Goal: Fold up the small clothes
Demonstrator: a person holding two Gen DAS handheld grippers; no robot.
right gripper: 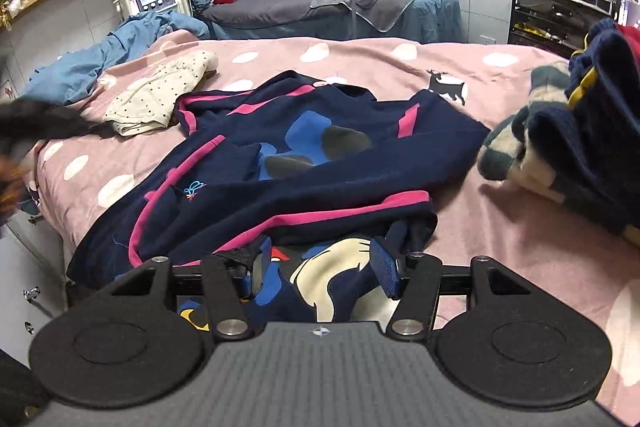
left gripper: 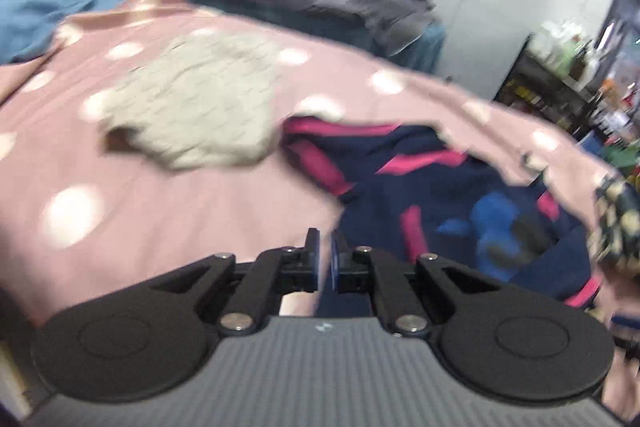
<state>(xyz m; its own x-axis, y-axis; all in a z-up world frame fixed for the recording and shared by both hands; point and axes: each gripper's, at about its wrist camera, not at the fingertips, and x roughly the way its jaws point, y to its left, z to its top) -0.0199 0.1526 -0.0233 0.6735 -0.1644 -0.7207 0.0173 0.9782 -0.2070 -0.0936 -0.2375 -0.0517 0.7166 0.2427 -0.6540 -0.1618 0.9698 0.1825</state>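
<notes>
While the left claw (left gripper: 325, 259) hangs closed and empty, the right claw (right gripper: 320, 269) gapes wide over the navy, pink-trimmed knit garment (right gripper: 280, 179) on the pink dotted bed (right gripper: 500, 227).

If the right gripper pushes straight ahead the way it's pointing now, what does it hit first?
Most likely the navy garment with pink trim. The right gripper is open and angled down over its near edge, cartoon-print cloth showing between the fingers. Depth is hard to judge, but no other item lies in that line.

free: pink bedspread (right gripper: 500, 227) right | blocked: navy garment (right gripper: 280, 179), clothes pile (right gripper: 568, 147)
</notes>
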